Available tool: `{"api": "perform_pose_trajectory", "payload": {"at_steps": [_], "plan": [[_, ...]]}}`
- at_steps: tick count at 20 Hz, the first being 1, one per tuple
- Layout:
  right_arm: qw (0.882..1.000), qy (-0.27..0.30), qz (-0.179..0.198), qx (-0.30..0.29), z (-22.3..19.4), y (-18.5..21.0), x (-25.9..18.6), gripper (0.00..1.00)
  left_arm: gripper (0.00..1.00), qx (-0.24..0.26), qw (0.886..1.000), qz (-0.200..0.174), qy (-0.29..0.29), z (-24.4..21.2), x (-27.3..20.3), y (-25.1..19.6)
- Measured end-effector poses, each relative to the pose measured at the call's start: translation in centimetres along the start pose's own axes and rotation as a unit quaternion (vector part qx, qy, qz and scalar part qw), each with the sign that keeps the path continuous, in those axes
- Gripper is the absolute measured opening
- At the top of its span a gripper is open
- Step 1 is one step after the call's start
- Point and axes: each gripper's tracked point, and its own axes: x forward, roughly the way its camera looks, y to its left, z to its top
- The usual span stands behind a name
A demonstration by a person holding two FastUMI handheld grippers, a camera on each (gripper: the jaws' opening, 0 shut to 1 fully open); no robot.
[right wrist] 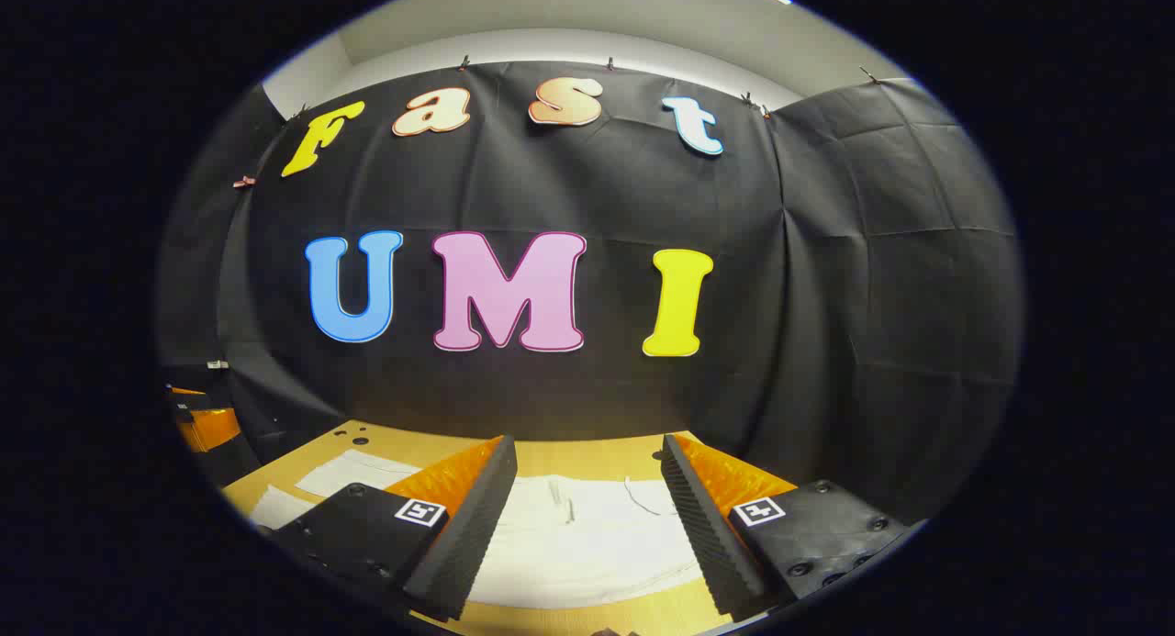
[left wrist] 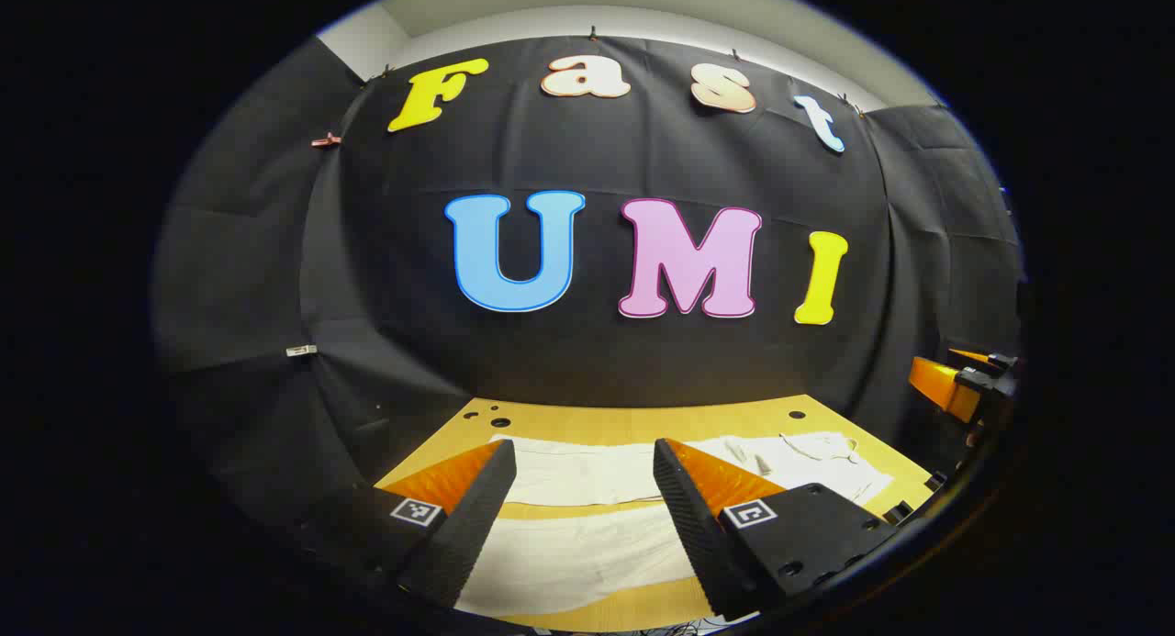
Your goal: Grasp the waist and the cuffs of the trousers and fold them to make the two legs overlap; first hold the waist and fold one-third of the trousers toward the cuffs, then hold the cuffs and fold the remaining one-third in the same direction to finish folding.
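1. two grippers hover above the near edge of the tabletop (left wrist: 643, 420), neither touching cloth. the left gripper (left wrist: 584, 512) has its fingers spread wide, nothing between them; the right gripper (right wrist: 587, 517) is likewise parted and empty.
2. the trousers (left wrist: 587, 526) lie flat and white across the tabletop, legs side by side and not yet overlapped. in the left gripper view the legs run under the fingers toward the left edge; the waist (right wrist: 587, 503), with its drawstring, lies toward the right edge, below the right gripper.
3. step in hand, as judged: the approach before the first grasp. to do it well, each gripper should descend onto its own end, pinch the near leg's edge through its full thickness, then lift both ends level so that leg lands squarely on the other.
4. pose: both grippers are held level, pointing forward at the booth wall (left wrist: 587, 361), side by side and well apart.
5. farther off, the right gripper shows at the right rim of the left gripper view.
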Motion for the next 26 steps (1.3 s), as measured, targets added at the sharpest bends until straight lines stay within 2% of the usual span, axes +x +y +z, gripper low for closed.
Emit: {"api": "perform_pose_trajectory", "payload": {"at_steps": [5,15,21,26], "plan": [[1.000,0.010,0.004,-0.001,-1.0,-0.6,1.8,0.97,0.96,0.002,1.000,-0.001,0.004,-0.1,1.4,-1.1],[0.998,0.010,0.033,-0.048,-1.9,-1.2,4.4,0.97,0.95,-0.015,0.999,0.027,0.023,-1.3,3.1,-0.6],[0.997,0.019,0.050,-0.051,-2.8,-1.2,5.7,0.98,0.95,-0.017,0.999,0.041,0.031,-1.7,3.8,-0.1],[0.994,0.022,0.061,-0.088,-3.6,-3.2,7.5,0.98,0.96,-0.006,0.998,0.054,0.034,-1.6,4.5,0.2]]}}
